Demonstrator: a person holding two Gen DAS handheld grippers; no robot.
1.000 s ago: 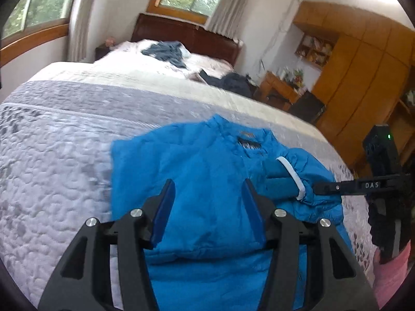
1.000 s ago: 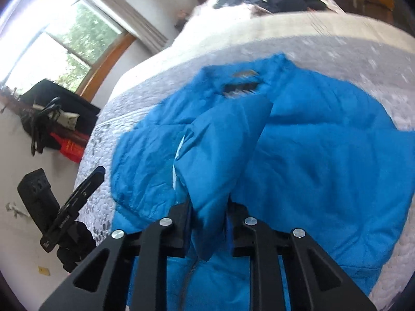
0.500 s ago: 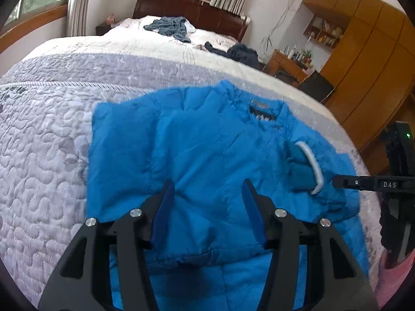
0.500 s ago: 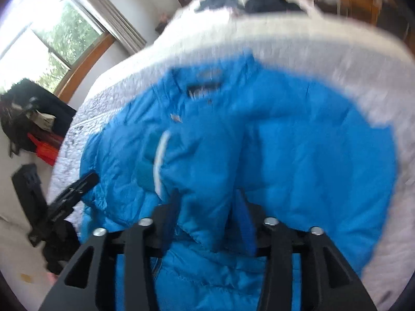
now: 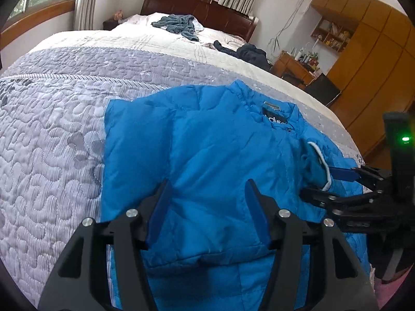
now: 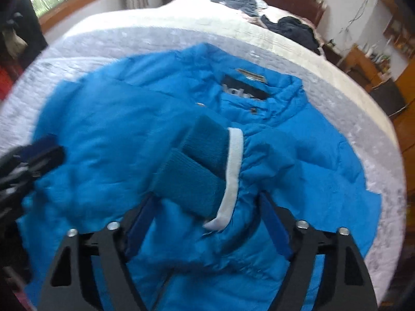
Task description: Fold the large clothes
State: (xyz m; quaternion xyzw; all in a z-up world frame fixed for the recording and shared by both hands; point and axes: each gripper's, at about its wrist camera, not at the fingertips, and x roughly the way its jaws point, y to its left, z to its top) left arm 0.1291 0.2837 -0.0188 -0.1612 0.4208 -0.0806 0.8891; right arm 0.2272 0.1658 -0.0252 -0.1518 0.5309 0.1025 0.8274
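Blue puffer jacket [image 5: 212, 155] spread flat on the bed's grey quilt [image 5: 52, 134], collar toward the headboard, one sleeve folded across the chest, its knit cuff [image 6: 199, 160] uppermost. Left tongs [image 5: 207, 212] wide open, empty, above the jacket; right tongs [image 6: 205, 223] likewise parted, gripping nothing

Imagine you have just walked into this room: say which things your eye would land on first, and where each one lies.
The bright blue jacket grabs the eye first, spread on the grey quilt at the near end of the bed, collar toward the headboard. Next comes its sleeve cuff, dark ribbed knit with a white band, folded in across the chest. Both open grippers, left and right, hover over the jacket, and crumpled clothes lie far off by the pillows.
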